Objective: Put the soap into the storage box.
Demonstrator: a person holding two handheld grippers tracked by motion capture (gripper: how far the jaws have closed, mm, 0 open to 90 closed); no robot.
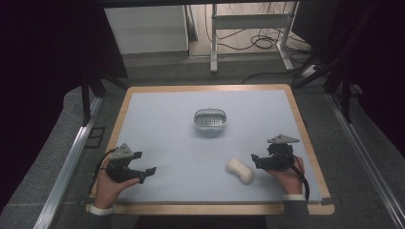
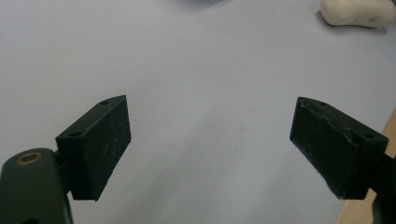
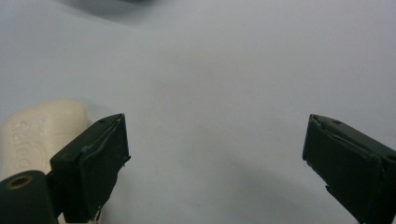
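Currently nothing is grasped. The right gripper rests on the mat with jaws spread wide and empty; the soap bar lies just beside its left jaw, outside the gap (not yet touched, as far as can be judged). The left gripper is likewise wide and empty, well apart from the bar. The soap dish stands ahead of both tools, apparently vacant. Grasp and transfer likely remain.

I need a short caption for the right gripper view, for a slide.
Right gripper with open jaws above the pale blue table, a cream soap bar just beside one jaw.
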